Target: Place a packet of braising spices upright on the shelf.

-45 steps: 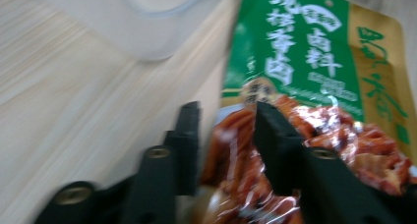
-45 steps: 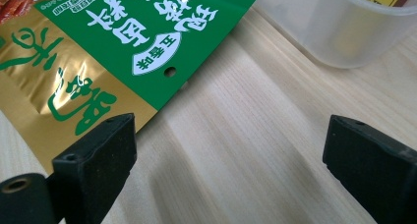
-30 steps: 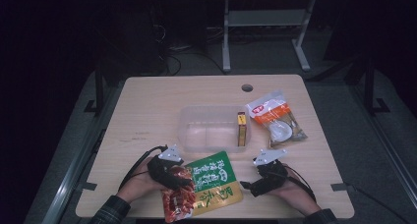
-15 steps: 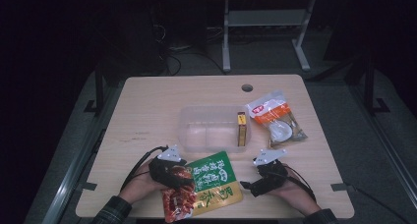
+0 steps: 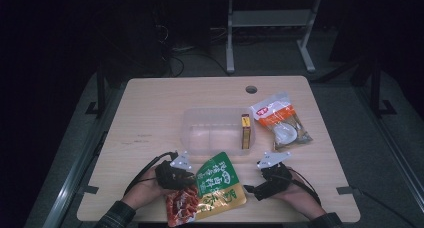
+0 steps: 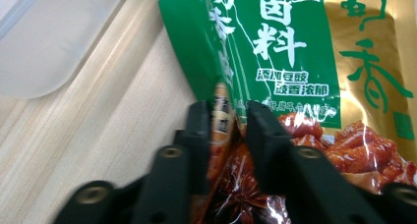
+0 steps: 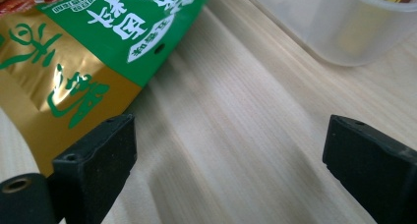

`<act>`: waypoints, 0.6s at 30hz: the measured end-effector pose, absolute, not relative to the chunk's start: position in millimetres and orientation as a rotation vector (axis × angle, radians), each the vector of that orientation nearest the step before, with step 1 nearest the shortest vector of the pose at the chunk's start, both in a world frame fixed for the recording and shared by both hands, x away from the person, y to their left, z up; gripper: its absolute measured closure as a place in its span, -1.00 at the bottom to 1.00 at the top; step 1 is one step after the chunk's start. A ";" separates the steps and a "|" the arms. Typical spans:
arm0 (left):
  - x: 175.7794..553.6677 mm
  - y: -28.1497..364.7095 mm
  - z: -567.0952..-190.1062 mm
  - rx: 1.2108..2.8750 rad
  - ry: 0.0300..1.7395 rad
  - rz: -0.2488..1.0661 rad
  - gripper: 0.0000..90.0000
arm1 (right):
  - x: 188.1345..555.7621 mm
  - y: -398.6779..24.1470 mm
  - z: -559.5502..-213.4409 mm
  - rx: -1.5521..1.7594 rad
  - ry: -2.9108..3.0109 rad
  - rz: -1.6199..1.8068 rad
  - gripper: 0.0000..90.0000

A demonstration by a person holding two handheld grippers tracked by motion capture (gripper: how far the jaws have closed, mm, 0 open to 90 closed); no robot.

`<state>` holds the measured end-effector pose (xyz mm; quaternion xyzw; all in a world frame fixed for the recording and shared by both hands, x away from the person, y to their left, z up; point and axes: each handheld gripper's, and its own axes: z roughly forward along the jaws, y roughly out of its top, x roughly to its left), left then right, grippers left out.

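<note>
Pinched now at its near-left edge, the green-and-gold snack pouch lies at the bench's front, the left claw having just closed onto it, while the right claw rests spread apart beside it, the clear tub behind.

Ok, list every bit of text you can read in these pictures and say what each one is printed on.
"卤料": white characters on the green and gold sauce packet.
"香": large green character on the packet's gold part.
Small white lines beneath "卤料": too blurred to read.
White and orange bag: red label, too small to read.
Yellow box in the clear container: print unreadable.
</note>
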<state>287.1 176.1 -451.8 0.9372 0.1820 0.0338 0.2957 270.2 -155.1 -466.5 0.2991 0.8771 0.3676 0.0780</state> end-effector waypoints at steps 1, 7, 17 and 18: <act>287.3 176.3 -451.7 2.495 0.479 0.093 0.77 | 270.4 -155.3 -466.4 0.895 2.634 1.110 -0.88; 288.9 177.6 -452.3 2.475 0.507 0.070 0.91 | 270.4 -156.7 -463.0 0.888 2.674 1.170 -0.86; 292.8 190.3 -442.0 2.361 0.561 -0.001 0.98 | 264.9 -155.3 -454.1 0.863 2.689 1.240 -0.73; 293.1 191.7 -440.4 2.349 0.557 0.006 0.98 | 264.4 -155.3 -453.5 0.867 2.694 1.251 -0.71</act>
